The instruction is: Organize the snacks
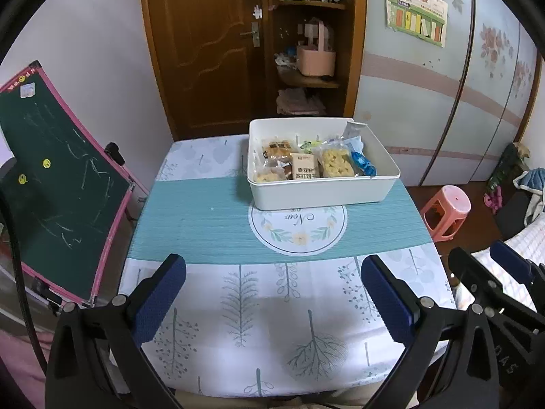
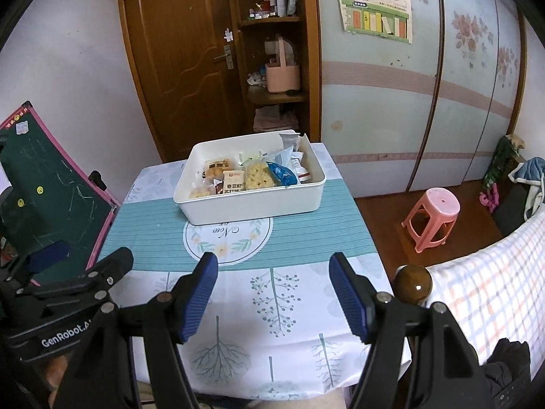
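A white bin [image 1: 323,192] [image 2: 252,208] stands on the far half of the table, on the teal band of the tablecloth [image 1: 204,225]. Several wrapped snacks lie inside it, among them a yellow cracker pack [image 1: 337,163] [image 2: 259,177] and a blue packet [image 1: 364,165] [image 2: 282,173]. My left gripper [image 1: 272,262] [image 2: 85,255] hovers open over the near part of the table, nothing between its blue pads. My right gripper [image 2: 272,259] [image 1: 478,250] is beside it on the right, open and holding nothing. Both are well short of the bin.
A green chalkboard with a pink frame [image 1: 58,187] leans at the table's left edge. A pink stool [image 2: 432,214] stands on the floor to the right. A brown round knob [image 2: 413,283] and a checked cloth [image 2: 494,279] are close to the right gripper.
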A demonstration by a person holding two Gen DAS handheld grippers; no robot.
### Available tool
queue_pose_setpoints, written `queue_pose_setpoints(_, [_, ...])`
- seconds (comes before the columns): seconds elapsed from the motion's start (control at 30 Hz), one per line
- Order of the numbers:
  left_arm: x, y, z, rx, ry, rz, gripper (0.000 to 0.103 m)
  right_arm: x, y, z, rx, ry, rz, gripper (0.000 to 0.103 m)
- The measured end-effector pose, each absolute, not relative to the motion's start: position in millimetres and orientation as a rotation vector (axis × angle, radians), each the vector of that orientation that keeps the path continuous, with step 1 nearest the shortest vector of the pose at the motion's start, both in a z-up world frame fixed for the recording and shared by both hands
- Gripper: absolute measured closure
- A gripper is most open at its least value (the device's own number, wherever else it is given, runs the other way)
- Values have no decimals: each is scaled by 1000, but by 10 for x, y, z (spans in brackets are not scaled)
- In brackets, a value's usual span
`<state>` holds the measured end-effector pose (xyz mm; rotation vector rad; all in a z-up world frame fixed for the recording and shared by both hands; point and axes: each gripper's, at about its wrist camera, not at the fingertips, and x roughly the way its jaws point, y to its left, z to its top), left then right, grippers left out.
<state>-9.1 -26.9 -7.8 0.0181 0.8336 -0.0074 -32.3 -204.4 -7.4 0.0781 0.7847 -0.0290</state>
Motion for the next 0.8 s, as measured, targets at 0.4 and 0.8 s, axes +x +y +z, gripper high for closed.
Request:
queue_pose_setpoints(0.4, [-171,-270,-9,30,789,-6,1,-335,-2035,-103,79,787,-45,35])
queue_pose_setpoints(0.8, [-163,-248,-26,21,813,-5,1,-359,-2028,-110,75,778,-47,35])
